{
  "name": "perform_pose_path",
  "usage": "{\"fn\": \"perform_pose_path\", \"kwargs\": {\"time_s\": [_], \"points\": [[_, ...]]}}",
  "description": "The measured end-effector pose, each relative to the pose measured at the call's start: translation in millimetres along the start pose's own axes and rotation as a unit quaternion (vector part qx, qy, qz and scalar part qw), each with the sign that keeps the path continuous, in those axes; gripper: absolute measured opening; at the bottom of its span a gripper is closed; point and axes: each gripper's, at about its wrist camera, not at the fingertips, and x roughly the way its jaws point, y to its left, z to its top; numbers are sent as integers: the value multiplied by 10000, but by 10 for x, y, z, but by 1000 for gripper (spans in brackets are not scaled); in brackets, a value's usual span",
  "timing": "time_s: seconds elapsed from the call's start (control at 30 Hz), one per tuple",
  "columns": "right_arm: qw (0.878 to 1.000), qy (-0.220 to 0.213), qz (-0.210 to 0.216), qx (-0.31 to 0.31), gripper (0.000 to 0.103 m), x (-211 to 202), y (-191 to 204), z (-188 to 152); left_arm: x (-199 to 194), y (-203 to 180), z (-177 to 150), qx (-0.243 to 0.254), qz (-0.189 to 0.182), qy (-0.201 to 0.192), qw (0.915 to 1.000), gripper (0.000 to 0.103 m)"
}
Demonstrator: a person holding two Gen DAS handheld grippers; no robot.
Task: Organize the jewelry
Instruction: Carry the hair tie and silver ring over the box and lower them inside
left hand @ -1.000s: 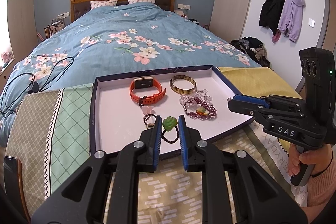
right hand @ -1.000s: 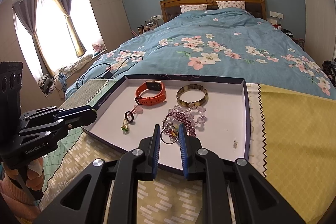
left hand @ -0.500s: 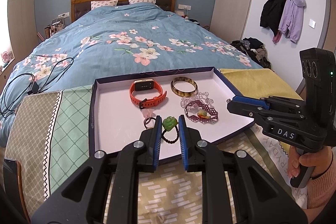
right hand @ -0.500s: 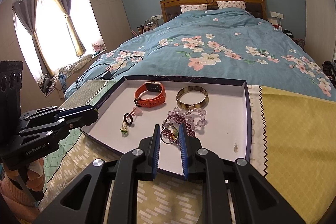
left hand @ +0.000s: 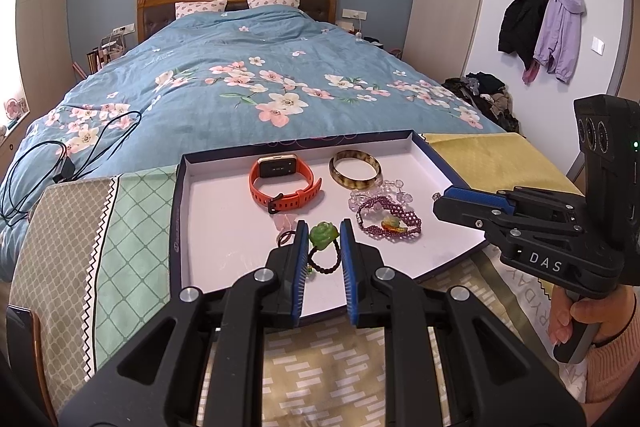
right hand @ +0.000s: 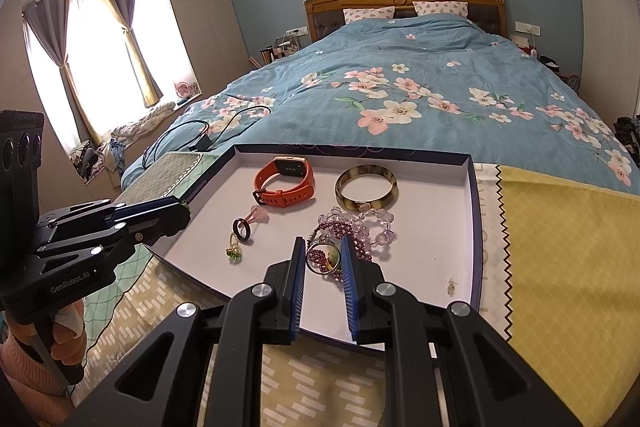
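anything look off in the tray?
Mostly tidy, but the purple bead bracelet and clear bead bracelet lie heaped together beside the bangle, overlapping. A tiny loose piece sits alone near the tray edge; too small to identify.

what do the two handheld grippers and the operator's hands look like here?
Both grippers are matte black with blue ribbed finger pads and silver pivot bolts. The right gripper reads "DAS", with a green LED; the left gripper reads "GenRobot.AI". Bare hands, pink knit sleeves. No cables visible.
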Motion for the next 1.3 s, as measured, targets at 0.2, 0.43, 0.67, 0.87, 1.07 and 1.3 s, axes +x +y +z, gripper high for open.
{"fn": "perform_pose_path", "kwargs": {"time_s": [0.2,0.43,0.67,0.87,1.07,1.3], "points": [[10000,7,-2,-17,16,40,-3,26,55,40,-9,-25,29,11,10000,16],[10000,20,-6,-18,16,60,1,32,84,55,-12,-33,64,20,10000,16],[10000,40,-16,-36,16,126,5,45,128,74,-10,-52,94,54,9999,16],[10000,48,-20,-43,16,148,1,51,138,82,-8,-59,98,66,9999,16],[10000,65,-23,-38,16,160,2,55,160,93,-14,-63,112,86,9999,16],[9999,95,-21,-46,16,212,1,59,238,115,-33,-83,161,157,9997,16]]}}
